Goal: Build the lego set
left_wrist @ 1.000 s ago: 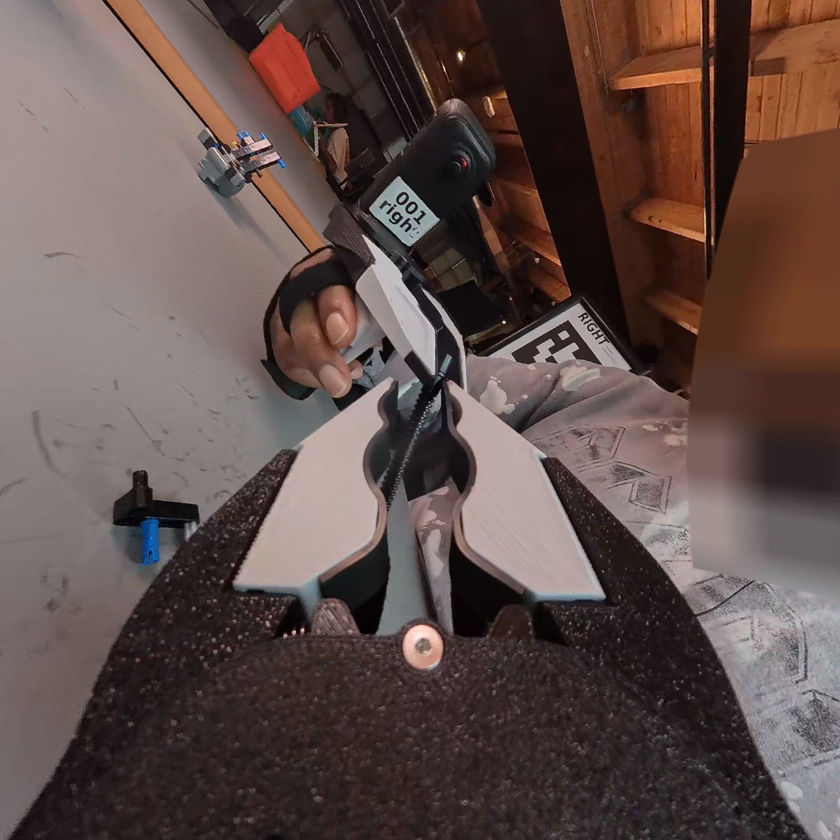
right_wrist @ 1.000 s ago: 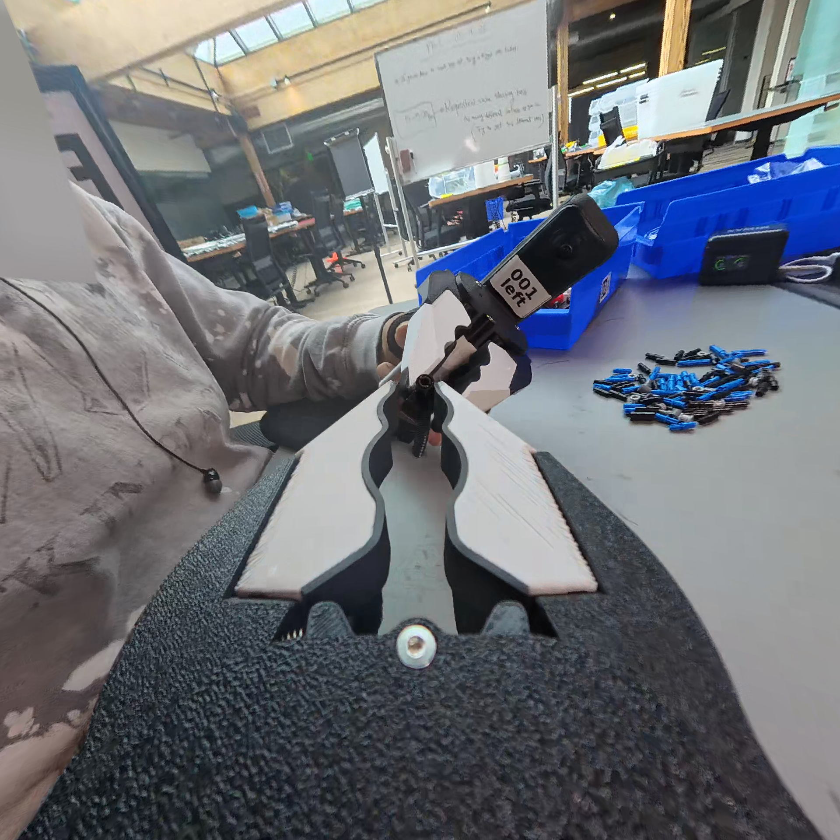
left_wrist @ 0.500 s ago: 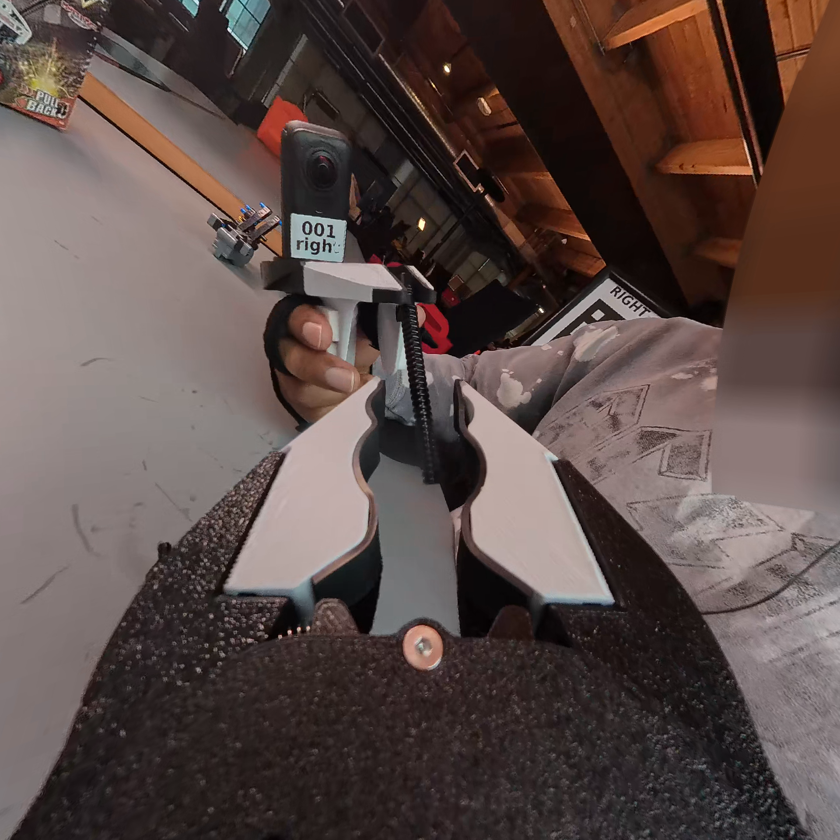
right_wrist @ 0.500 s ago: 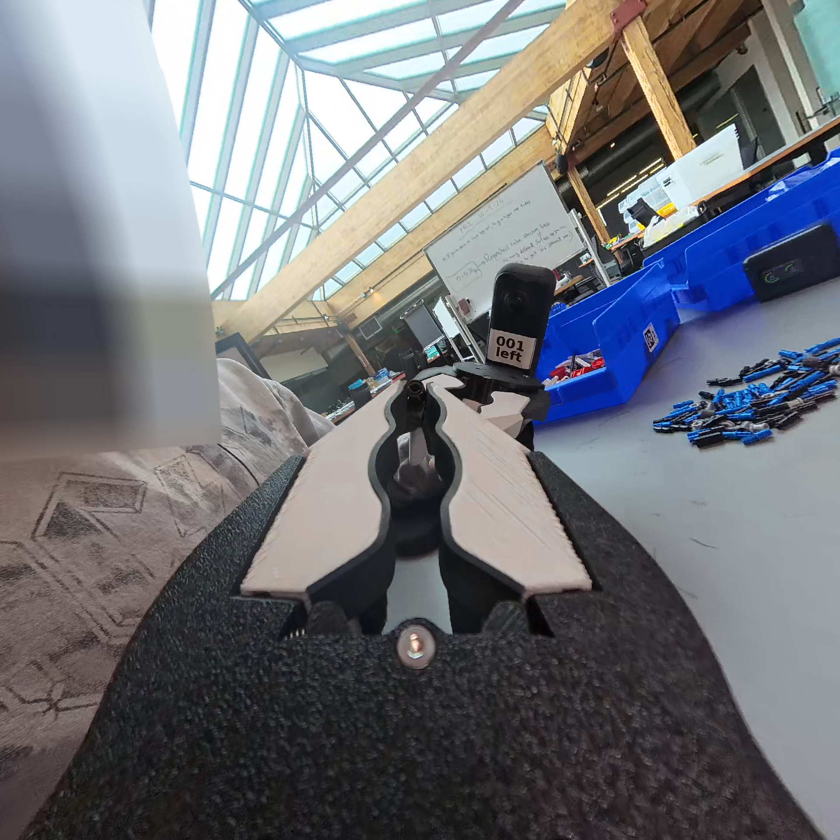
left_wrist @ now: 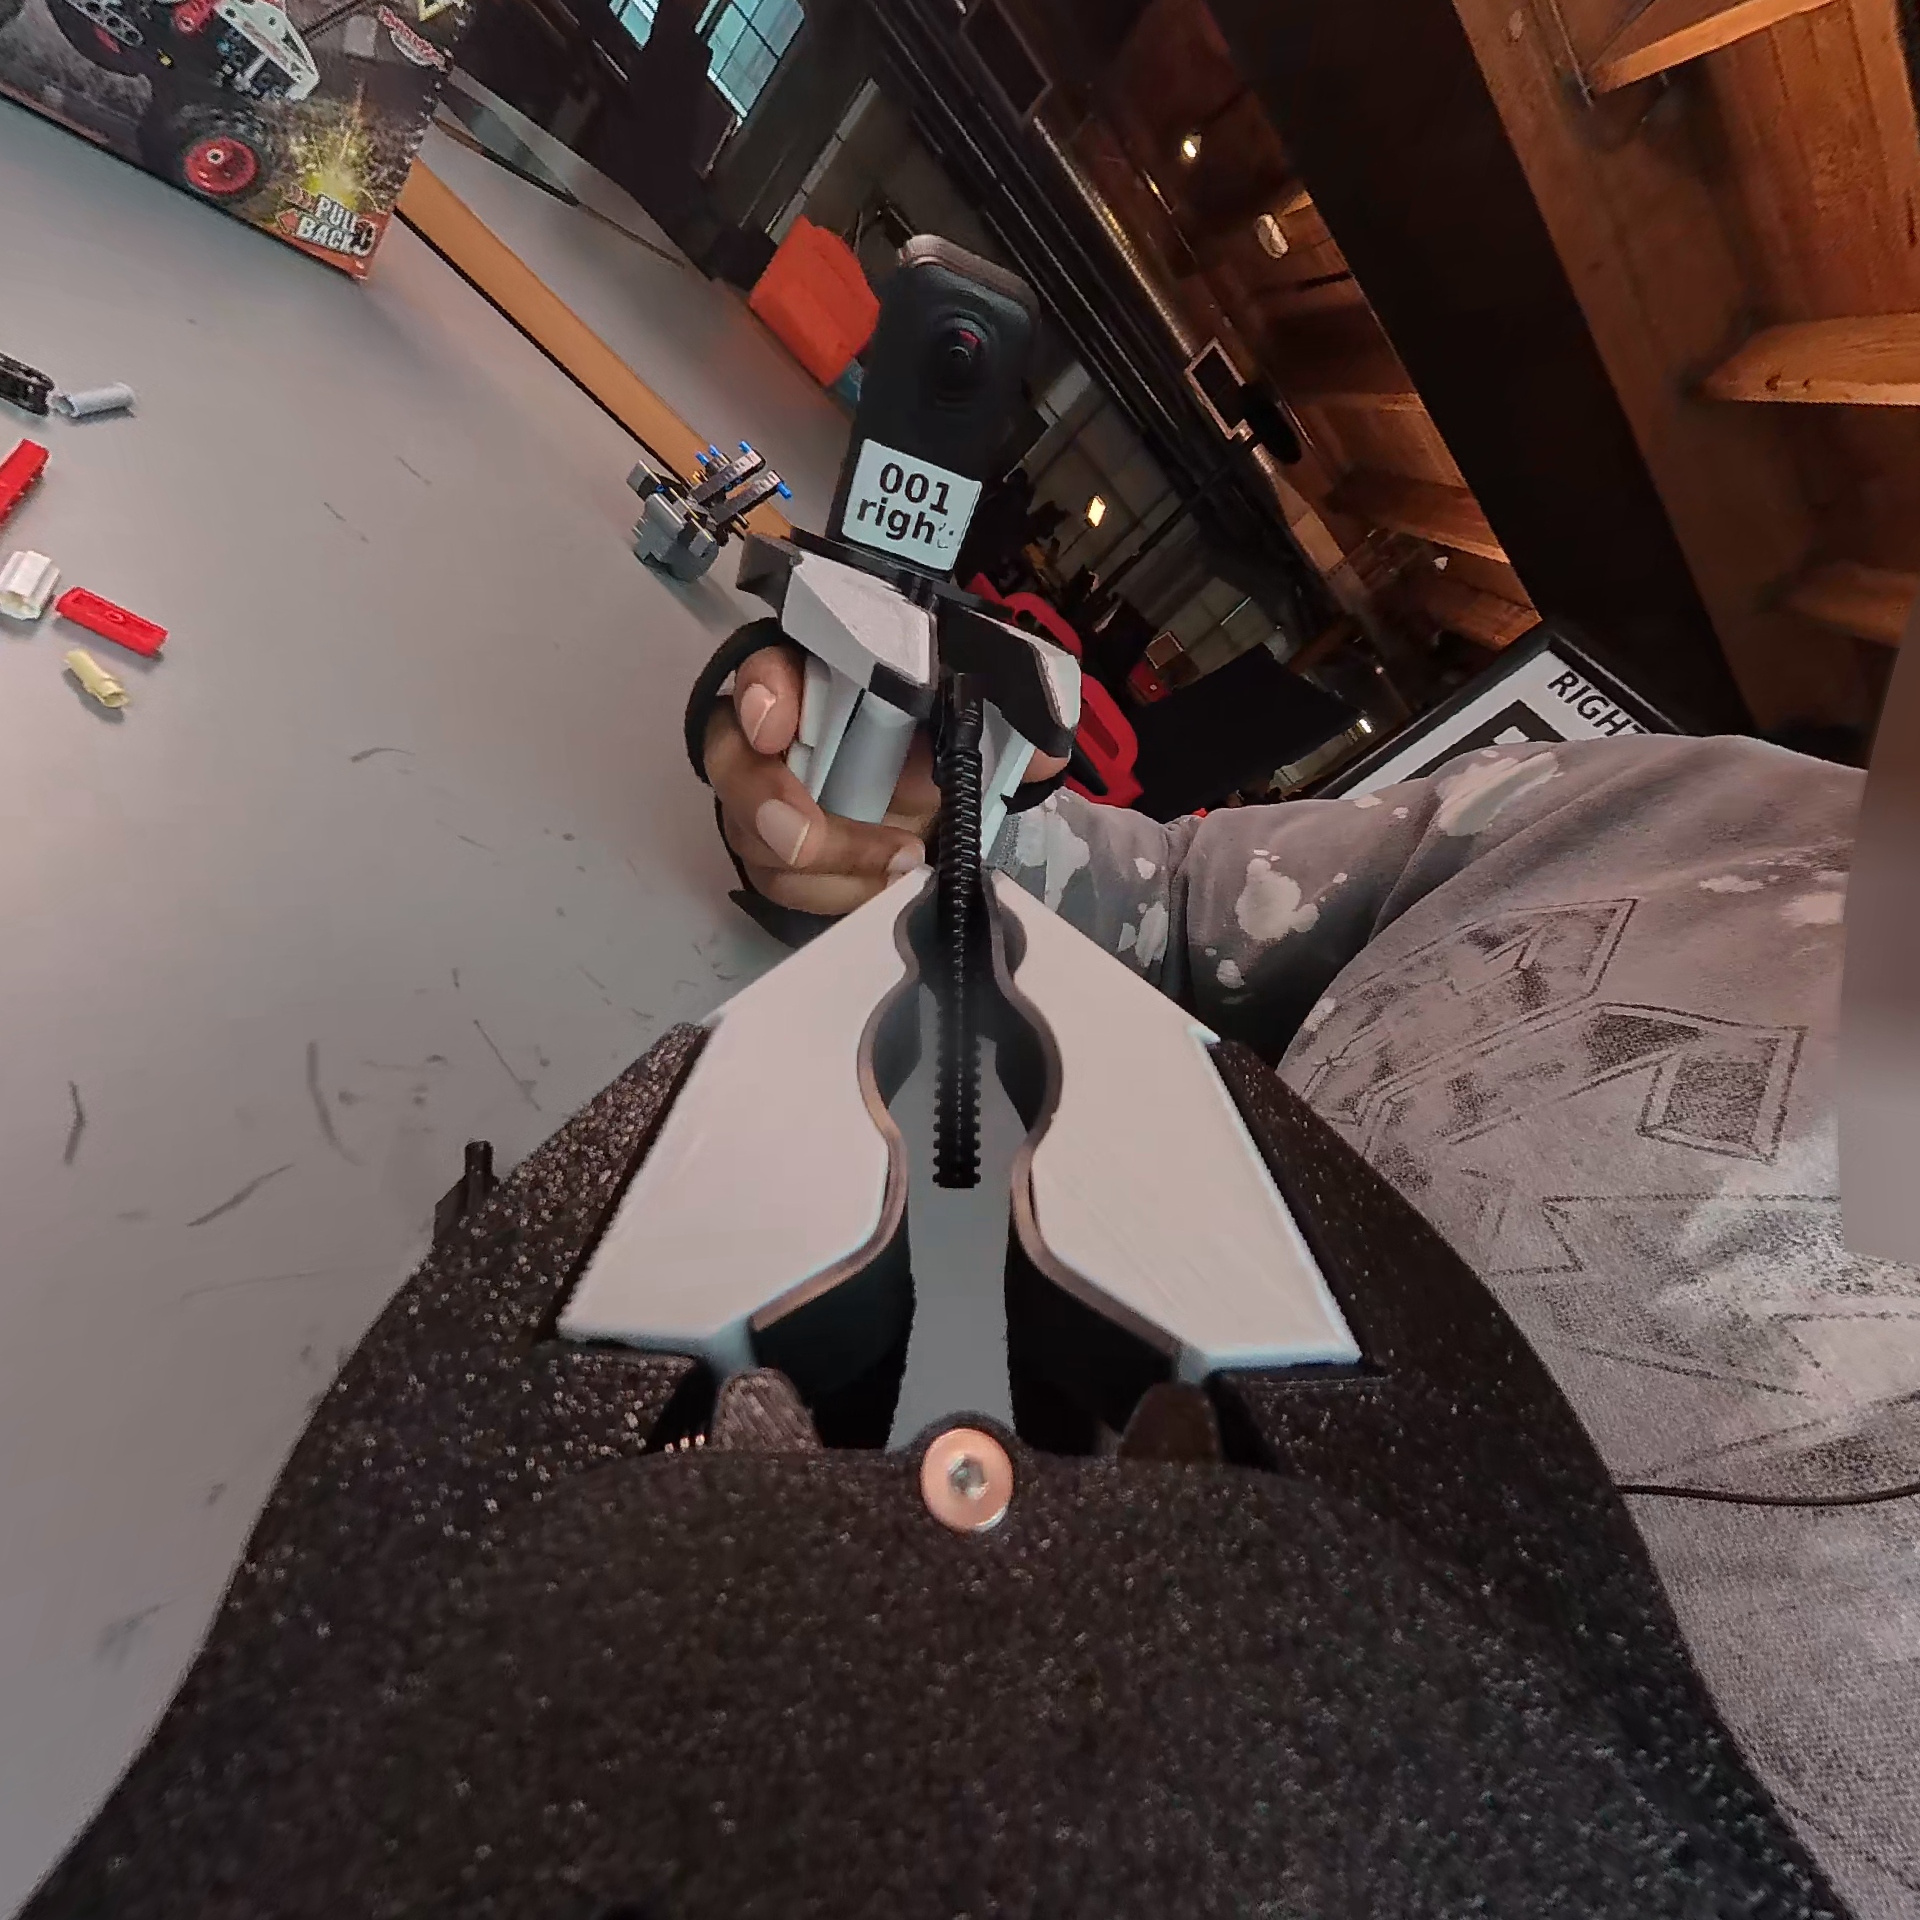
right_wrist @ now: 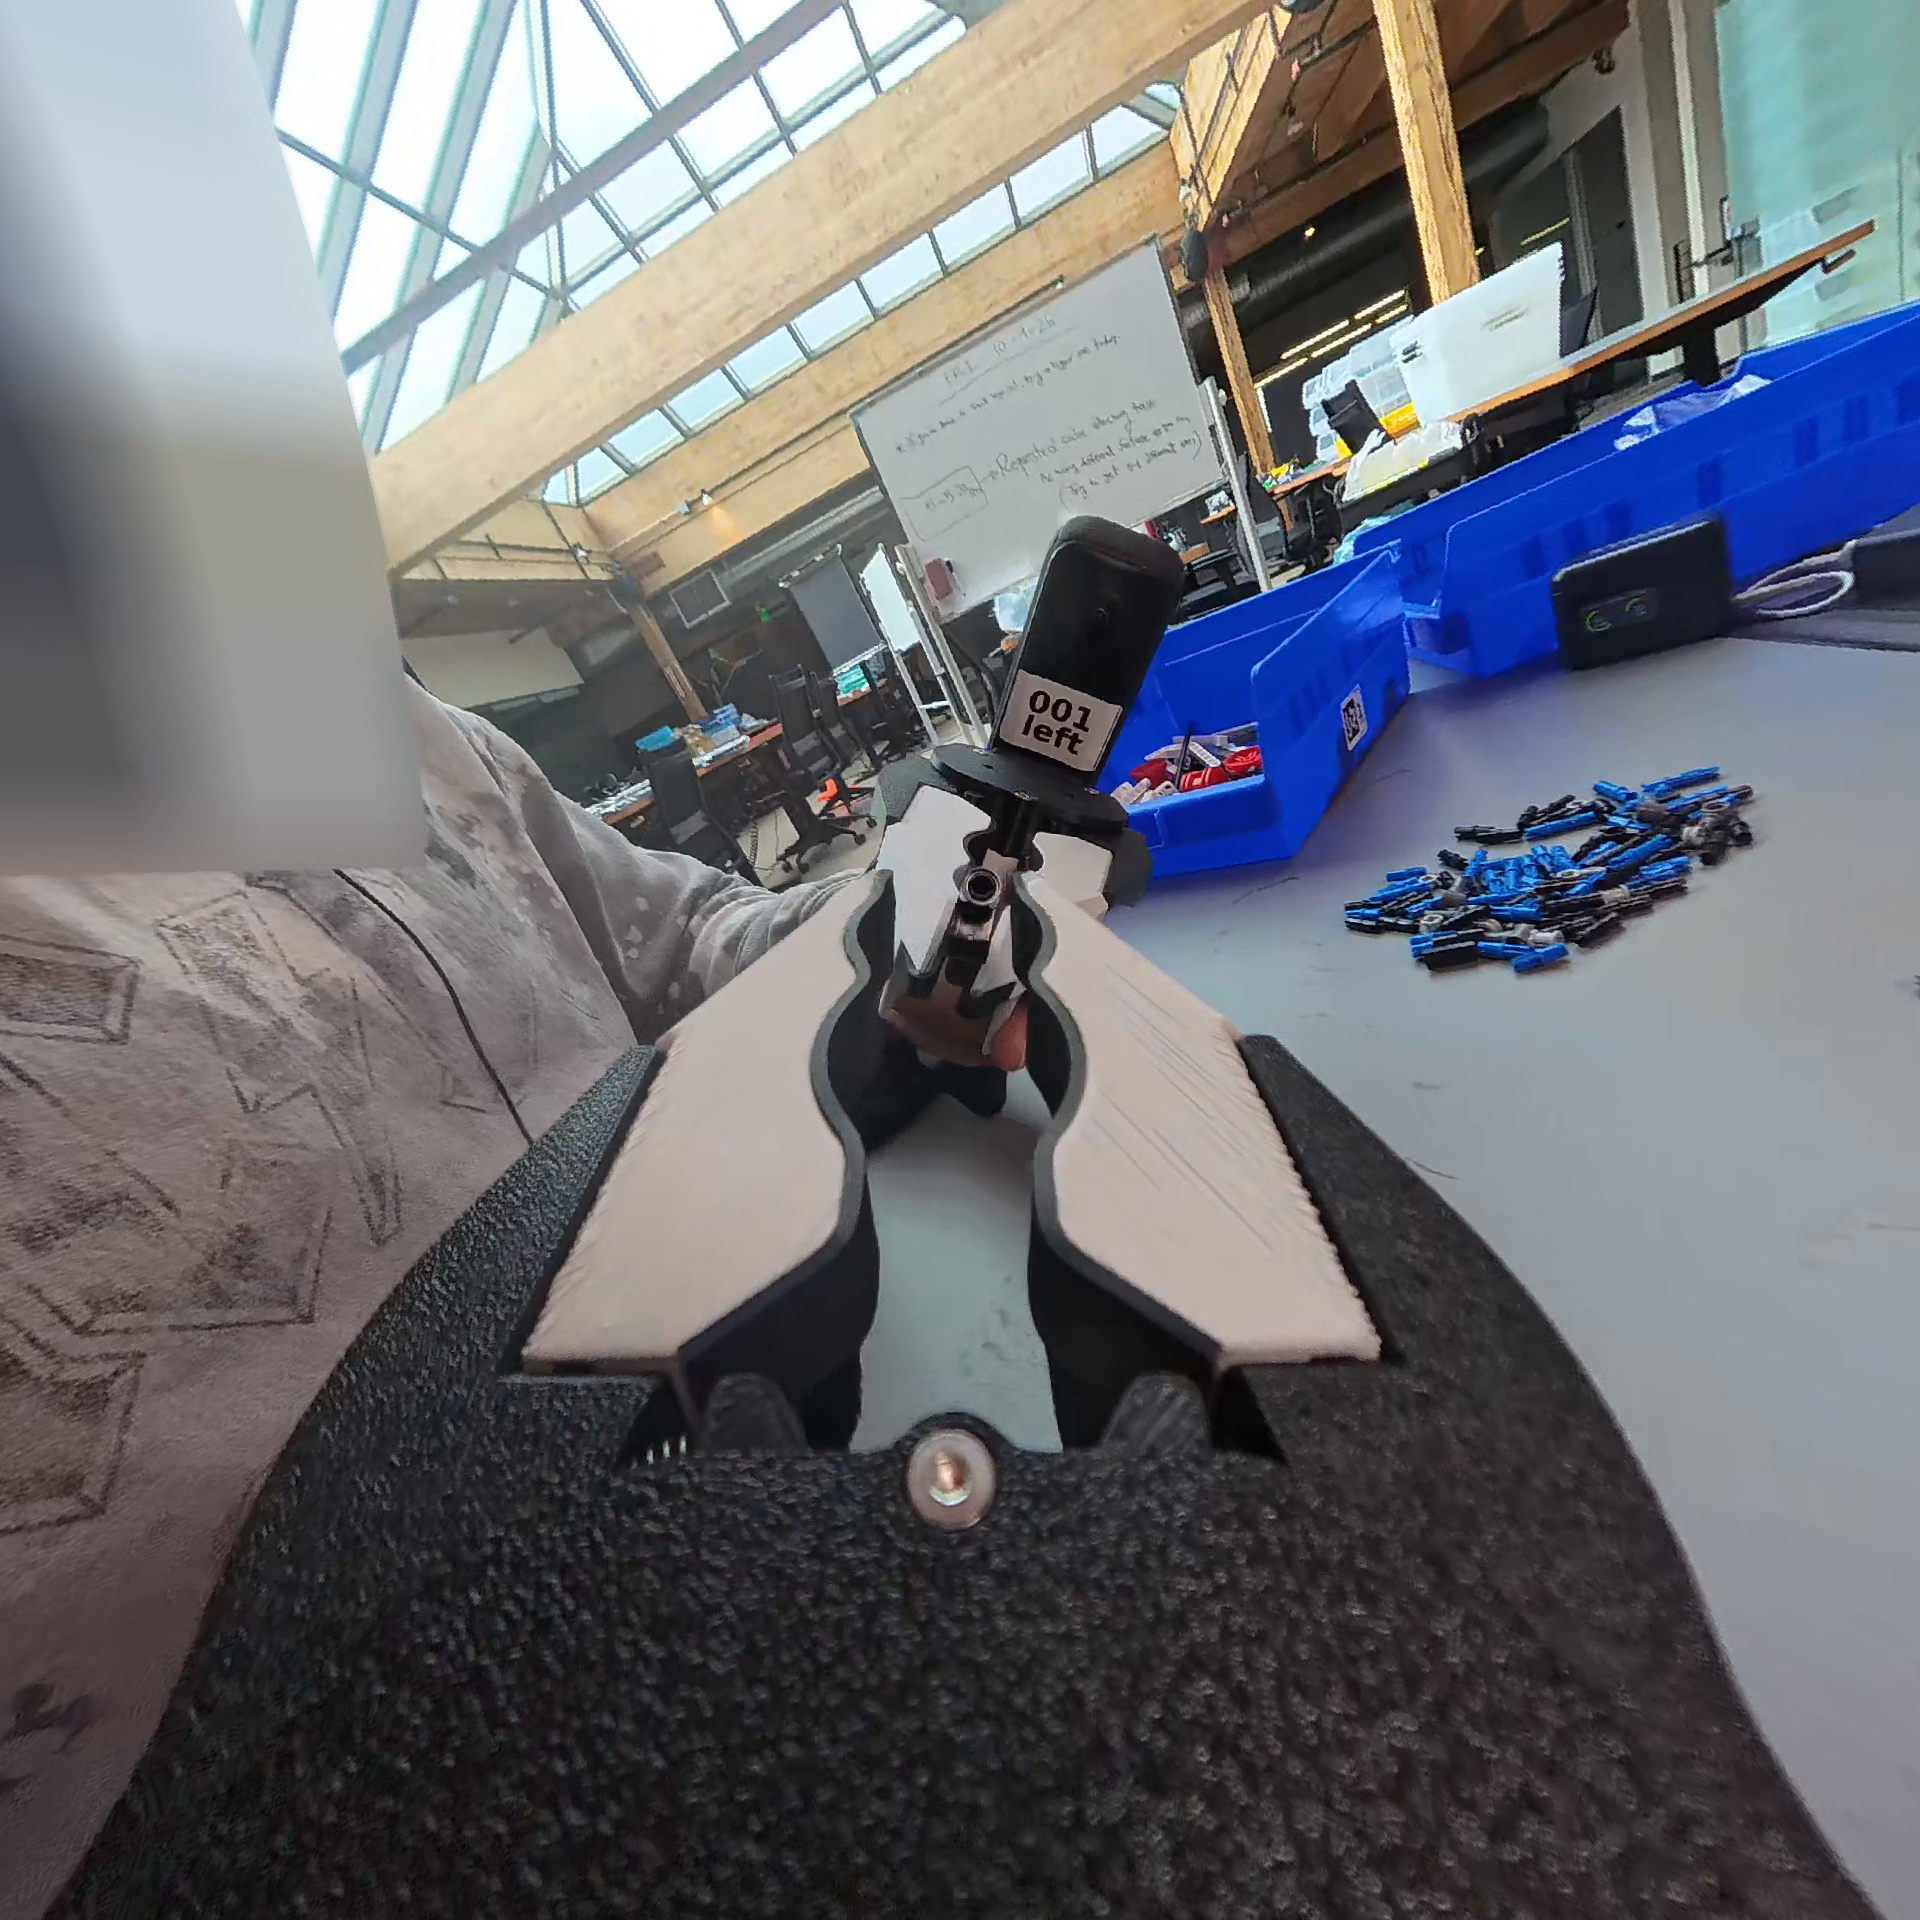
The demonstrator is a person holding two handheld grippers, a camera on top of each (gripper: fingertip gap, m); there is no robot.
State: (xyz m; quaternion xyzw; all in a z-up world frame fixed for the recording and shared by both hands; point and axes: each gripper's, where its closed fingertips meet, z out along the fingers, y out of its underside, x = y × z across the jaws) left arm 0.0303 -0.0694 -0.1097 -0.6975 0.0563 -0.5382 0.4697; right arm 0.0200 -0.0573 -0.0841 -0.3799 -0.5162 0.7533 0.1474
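A black ribbed flexible rod (left_wrist: 958, 997) runs between the two grippers, which face each other above the grey table (left_wrist: 312, 883). My left gripper (left_wrist: 958, 894) is shut on the rod, whose lower end lies back between its fingers. The right gripper shows beyond it in a hand, the rod's far end between its white fingers (left_wrist: 862, 634). In the right wrist view my right gripper (right_wrist: 971, 894) is shut on the rod's black end piece (right_wrist: 977, 888), which has a round hole. The left gripper's camera (right_wrist: 1091, 644) stands just behind it.
A small grey part-built model (left_wrist: 691, 514) sits far back on the table. Loose red, white and tan pieces (left_wrist: 104, 618) and the set's box (left_wrist: 208, 114) lie at left. A pile of blue and black pins (right_wrist: 1548, 883), blue bins (right_wrist: 1330, 707) and a black device (right_wrist: 1642, 608) are at right. The person's grey sleeve (left_wrist: 1558, 1039) is close by. The tips of both grippers are at nearly the same place.
Both grippers have turned from a slanted pose to face each other squarely. The rod now stands straight and reaches deeper between the left fingers. Both grips have held.
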